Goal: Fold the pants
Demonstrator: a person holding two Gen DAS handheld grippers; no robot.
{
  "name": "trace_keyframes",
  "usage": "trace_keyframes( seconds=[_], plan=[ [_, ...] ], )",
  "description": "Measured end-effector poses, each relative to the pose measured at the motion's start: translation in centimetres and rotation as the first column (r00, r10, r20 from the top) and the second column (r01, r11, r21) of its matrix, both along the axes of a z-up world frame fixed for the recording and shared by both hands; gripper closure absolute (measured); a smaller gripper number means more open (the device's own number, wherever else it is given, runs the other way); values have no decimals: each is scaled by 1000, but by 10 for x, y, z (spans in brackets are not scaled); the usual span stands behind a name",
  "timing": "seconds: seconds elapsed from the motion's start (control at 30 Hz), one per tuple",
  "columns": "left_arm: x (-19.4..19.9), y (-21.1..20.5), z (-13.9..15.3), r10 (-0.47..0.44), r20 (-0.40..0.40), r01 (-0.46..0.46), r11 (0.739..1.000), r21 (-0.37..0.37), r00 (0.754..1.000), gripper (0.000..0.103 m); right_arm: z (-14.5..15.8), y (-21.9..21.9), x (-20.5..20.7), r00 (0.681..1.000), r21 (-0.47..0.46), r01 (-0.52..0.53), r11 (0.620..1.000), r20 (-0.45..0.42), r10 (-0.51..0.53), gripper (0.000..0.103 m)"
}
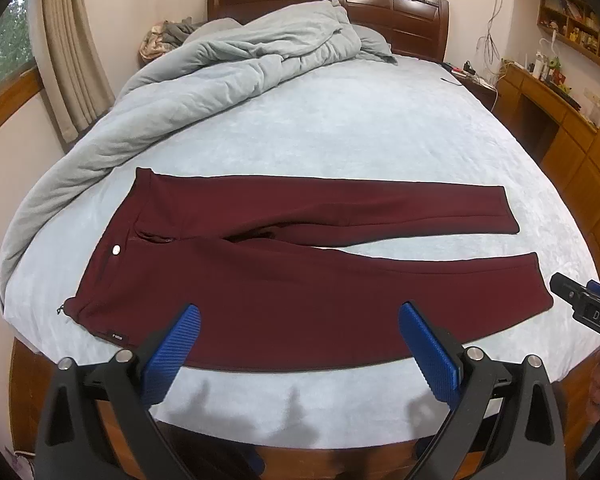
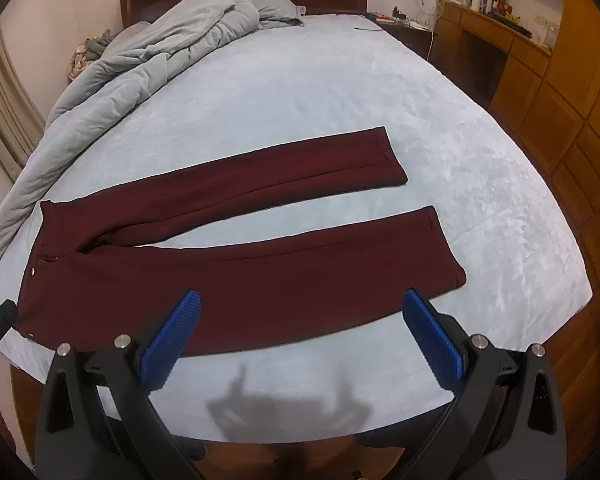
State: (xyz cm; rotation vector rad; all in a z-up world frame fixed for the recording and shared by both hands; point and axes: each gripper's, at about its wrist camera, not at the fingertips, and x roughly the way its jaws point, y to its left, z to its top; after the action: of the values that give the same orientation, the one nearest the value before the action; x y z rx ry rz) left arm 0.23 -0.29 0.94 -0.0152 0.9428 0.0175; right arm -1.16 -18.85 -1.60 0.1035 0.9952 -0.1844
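While the maroon pants (image 1: 300, 264) lay flat across the bed (image 1: 340, 128), waistband left and cuffs right, both grippers hovered empty with jaws wide apart. The left gripper (image 1: 300, 344) was nearer the waist, the right gripper (image 2: 302, 330) nearer the near leg's cuff.

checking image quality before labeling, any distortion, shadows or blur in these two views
Left wrist view: strong fisheye bowing of the bed, black corner vignette, pants sharp. Right wrist view: same bowing, a dark shadow on the sheet below the pants, far shelves soft.

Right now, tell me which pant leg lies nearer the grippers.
The near leg, along the bed's front edge just beyond both open grippers. The far leg lies past it, toward the headboard, split off by a wedge of sheet.
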Motion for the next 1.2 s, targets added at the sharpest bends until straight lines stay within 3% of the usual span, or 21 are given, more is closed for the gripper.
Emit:
trace_keyframes(
  seconds=[1.2],
  plan=[
    [-1,1,2,1,15,-1,1000,12,1000,4,1,1,0,1000,-6,-6,1000,13,6,3]
  ],
)
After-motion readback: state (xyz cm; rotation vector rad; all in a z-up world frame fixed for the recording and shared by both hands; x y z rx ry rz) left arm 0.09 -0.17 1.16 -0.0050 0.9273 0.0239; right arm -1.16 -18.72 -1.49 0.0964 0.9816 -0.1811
